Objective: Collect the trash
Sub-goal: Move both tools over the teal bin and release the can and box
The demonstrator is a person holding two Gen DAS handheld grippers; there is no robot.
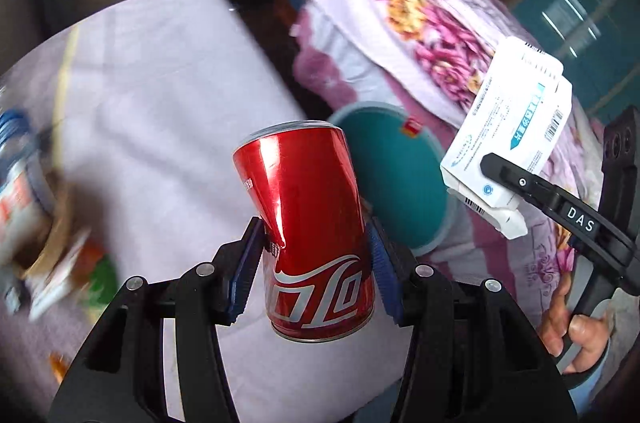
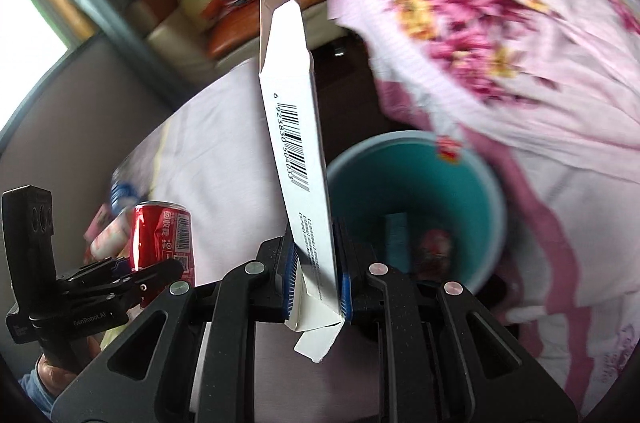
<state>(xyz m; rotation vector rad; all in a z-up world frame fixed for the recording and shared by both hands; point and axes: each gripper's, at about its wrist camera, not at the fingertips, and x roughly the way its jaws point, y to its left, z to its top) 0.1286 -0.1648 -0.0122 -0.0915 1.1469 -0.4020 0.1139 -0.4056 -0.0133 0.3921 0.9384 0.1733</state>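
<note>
1. Left tool [image 1: 316,255]: clamped on one red can [image 1: 308,231], pads on its lower half, can roughly upright and off the bed. It's dented at the pinch line on the left, so thin wall and probably empty. I judge it light, slick and easy to crush; a moderate squeeze low on the body is enough.
2. Right tool [image 2: 316,275]: clamped on one white carton [image 2: 294,151] near its bottom end, long side standing up, top flap open. Flat-ish cardboard, my guess is empty: very light, stiff along its length, soft across the faces. Gripped across the thin dimension, which is the right place; the loose bottom flap hangs below the pads.
3. Count in hand: one can, one carton. One item per tool.
4. Just beyond both tools: one teal bin [image 2: 472,179], open top, standing on the floor between the pale bed sheet [image 1: 160,83] on the left and the floral quilt [image 2: 500,23] on the right. A couple of items already lie inside; too blurred to name.
5. Both items are near the bin rim but not clearly over the opening.
6. Far left on the sheet: more clutter, including a blue-capped bottle [image 1: 16,151]; motion blur, can't count it.
</note>
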